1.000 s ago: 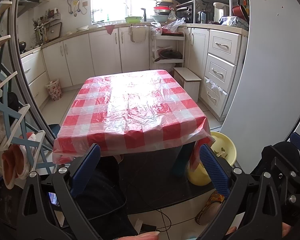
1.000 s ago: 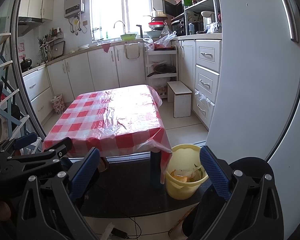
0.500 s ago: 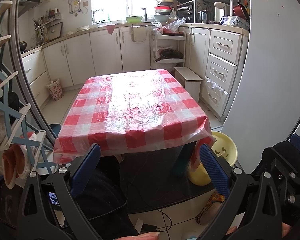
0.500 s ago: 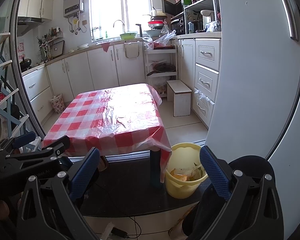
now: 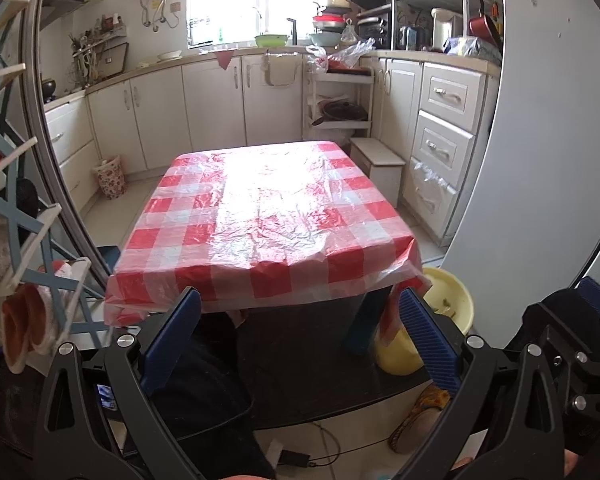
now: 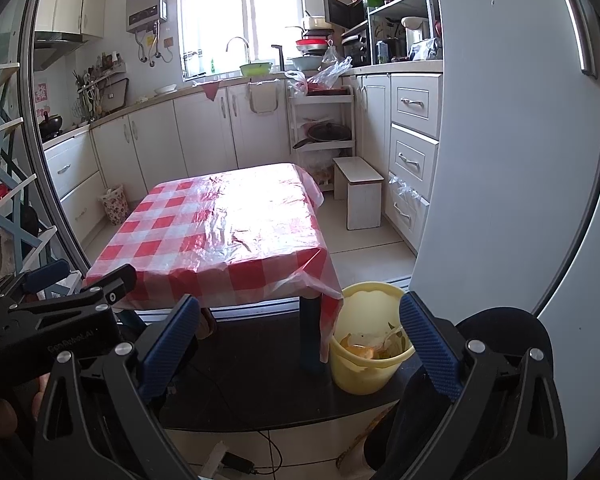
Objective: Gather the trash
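Both claws are held spread and empty before a low surface [image 5: 268, 220] draped in a red-checked plastic cloth in a home kitchen. No loose trash can be made out on the cloth. A yellow bucket [image 6: 370, 364] holding peels and scraps [image 6: 370, 346] stands on the floor at the surface's right corner, below and just ahead of the right claw [image 6: 298, 344], and to the right of the left claw [image 5: 298, 342]. A slow, low sweep of cloth and floor is judged advisable before any pinch is attempted.

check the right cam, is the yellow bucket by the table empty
No, the yellow bucket beside the table already holds scraps, orange and green pieces lying at its bottom.
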The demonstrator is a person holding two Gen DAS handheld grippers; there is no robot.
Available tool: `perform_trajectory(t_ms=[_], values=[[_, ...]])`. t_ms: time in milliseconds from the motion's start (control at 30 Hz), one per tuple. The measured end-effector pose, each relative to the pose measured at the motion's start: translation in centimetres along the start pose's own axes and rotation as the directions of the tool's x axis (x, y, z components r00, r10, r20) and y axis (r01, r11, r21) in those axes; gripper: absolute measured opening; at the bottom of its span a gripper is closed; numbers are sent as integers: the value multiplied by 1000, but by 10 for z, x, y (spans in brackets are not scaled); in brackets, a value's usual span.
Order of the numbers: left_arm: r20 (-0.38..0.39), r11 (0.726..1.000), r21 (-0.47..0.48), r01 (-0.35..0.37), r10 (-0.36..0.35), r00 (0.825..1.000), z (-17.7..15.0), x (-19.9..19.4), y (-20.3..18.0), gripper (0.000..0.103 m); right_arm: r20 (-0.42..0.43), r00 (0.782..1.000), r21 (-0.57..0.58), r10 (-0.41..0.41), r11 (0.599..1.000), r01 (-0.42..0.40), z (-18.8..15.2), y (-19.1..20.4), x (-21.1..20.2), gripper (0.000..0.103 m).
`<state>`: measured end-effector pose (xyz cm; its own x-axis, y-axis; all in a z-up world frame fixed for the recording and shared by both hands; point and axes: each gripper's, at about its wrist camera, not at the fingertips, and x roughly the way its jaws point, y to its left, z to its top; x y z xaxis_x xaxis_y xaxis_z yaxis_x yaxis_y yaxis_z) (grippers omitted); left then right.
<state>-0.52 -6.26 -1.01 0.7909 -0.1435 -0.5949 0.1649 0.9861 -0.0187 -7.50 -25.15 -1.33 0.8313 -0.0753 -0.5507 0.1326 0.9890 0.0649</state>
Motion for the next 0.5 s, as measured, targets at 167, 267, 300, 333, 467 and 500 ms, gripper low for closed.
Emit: perform_trajectory(t_ms=[167,267,300,333,467,500], values=[[1,1000,14,-2,2,1000,-1,0,-1,95,1,1000,4,2,1000,-2,-1,-2,0,96],[-16,1000,26,-3,3,1000,-1,3,-3,95,-2,1000,1,1,1000,-1,0,-2,0,96],[-37,1000,29,6,-5,999,-1,7,-3,95,-2,1000,-2,0,1000,0,1,-1,0,96],[-54,1000,27,15,-13,998,-1,10,-2,95,-2,1000,-6,-1,1000,1,0,-1,-1,96],[-94,1000,-3,13,-13,995,-4,18,4,95,-1,1000,-15,-3,1000,3,2,2,-1,96],[-100,1000,-12,14,-15,995,-4,19,6,95,0,1000,-15,-3,1000,3,2,2,-1,96]])
